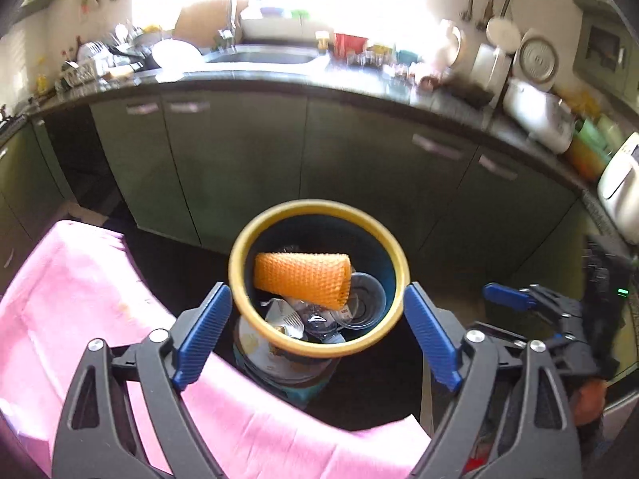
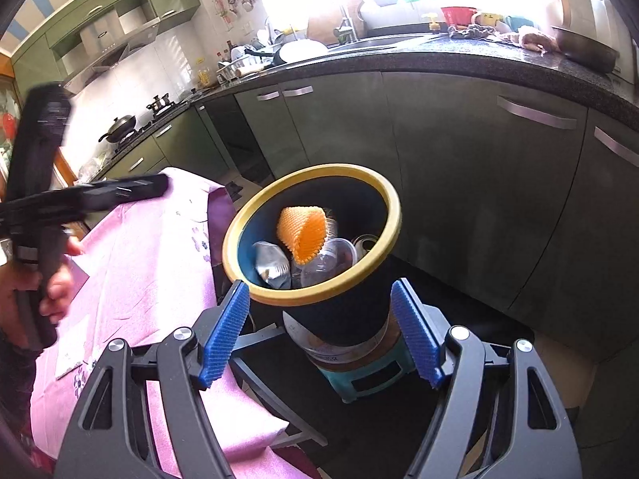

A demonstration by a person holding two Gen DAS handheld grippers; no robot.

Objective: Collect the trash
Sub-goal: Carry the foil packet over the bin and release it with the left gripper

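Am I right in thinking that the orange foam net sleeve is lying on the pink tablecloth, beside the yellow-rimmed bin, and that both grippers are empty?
Not quite: the orange foam net sleeve lies inside the yellow-rimmed bin, on top of the other rubbish, as the left wrist view shows. The left gripper and right gripper are indeed empty.

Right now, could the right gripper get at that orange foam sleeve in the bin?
Probably yes. The right gripper is open and empty, facing the bin, whose mouth has no lid. The orange foam sleeve lies on top of the other trash, uncovered.
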